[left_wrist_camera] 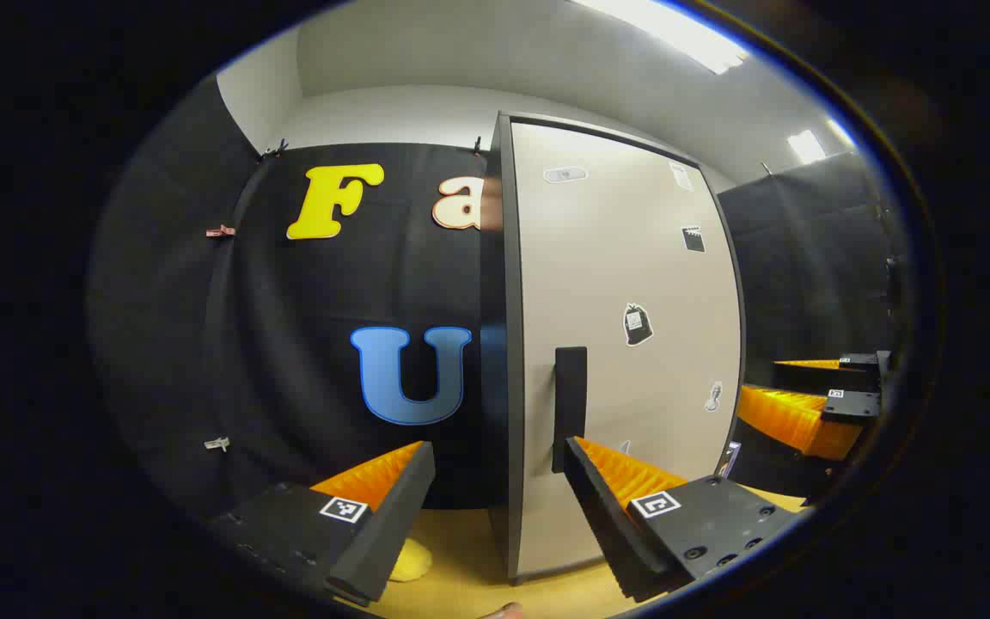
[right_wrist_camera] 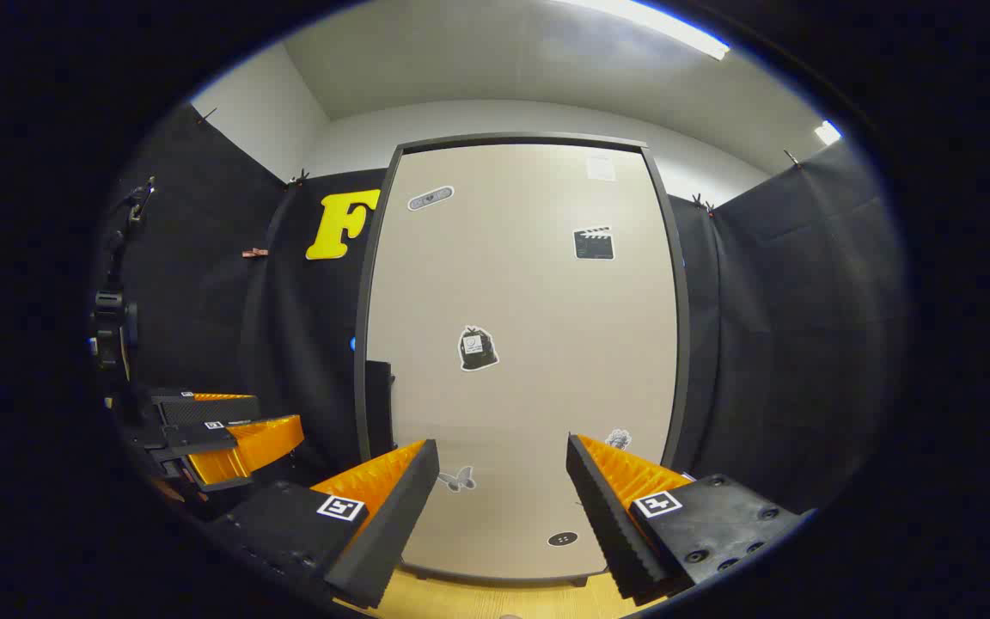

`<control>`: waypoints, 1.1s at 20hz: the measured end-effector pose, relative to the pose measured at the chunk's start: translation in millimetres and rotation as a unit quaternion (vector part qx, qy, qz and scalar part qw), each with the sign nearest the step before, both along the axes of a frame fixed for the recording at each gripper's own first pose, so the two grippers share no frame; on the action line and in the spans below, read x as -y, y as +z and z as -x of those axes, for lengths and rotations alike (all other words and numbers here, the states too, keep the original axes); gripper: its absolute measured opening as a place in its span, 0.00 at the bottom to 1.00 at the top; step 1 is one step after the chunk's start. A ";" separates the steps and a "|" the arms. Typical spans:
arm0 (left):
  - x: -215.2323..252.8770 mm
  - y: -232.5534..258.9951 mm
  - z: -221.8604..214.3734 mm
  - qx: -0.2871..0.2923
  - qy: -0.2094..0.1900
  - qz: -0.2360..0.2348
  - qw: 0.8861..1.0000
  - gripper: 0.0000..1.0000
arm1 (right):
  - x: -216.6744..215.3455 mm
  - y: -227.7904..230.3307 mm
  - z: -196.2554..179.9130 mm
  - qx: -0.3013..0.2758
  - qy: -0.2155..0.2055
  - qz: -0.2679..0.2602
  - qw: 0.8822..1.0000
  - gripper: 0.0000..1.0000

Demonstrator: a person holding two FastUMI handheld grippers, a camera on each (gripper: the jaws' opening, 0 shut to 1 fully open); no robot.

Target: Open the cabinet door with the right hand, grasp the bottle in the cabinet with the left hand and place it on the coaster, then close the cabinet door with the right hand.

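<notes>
nothing is opened yet: the door [right_wrist_camera: 521, 344] stands shut and upright, its long axis vertical, filling the right gripper view from 12 to 6 o'clock. the right gripper [right_wrist_camera: 502, 503], fingers spread and empty, must reach the vertical handle [left_wrist_camera: 570, 404] at 9 o'clock. the left gripper [left_wrist_camera: 499, 507] waits open too; bottle presumably inside.

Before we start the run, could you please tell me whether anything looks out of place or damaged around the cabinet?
Nothing stands out. The tall beige cabinet door with its dark frame is shut and square, its black vertical handle intact. The left gripper and right gripper are open and hold nothing.
</notes>
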State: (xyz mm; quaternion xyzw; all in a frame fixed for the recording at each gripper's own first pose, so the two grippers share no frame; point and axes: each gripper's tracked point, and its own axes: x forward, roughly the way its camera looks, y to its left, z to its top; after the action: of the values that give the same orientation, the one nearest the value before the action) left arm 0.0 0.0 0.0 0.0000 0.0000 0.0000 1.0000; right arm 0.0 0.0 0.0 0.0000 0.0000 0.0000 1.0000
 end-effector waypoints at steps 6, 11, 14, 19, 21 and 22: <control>-3.1 -2.2 3.5 -0.003 0.001 -0.001 1.000 0.95 | 0.8 2.2 1.6 0.000 -0.004 -0.008 1.000 0.97; -0.5 0.7 7.3 0.000 0.003 -0.001 1.000 0.95 | 4.3 4.8 4.8 0.001 -0.003 -0.017 1.000 0.97; 2.0 0.8 7.5 0.001 0.004 0.003 1.000 0.95 | 7.2 2.8 4.9 -0.002 -0.003 -0.018 1.000 0.97; -3.0 -0.9 9.8 -0.001 0.010 0.005 1.000 0.95 | 0.9 -5.5 -0.4 -0.018 0.006 -0.017 1.000 0.97; -8.7 -2.2 10.3 -0.003 0.017 0.007 1.000 0.95 | -5.0 -3.4 -3.9 -0.013 0.010 -0.017 1.000 0.98; -12.2 -4.3 11.3 -0.006 0.020 0.008 1.000 0.95 | -8.8 -2.2 -6.1 -0.012 0.012 -0.017 1.000 0.98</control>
State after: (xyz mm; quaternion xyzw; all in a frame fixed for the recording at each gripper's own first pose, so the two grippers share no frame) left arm -11.3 12.2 -4.3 -0.0084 0.0058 0.0197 0.9998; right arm 6.1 8.8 -2.2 0.0171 0.0120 0.0115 0.9997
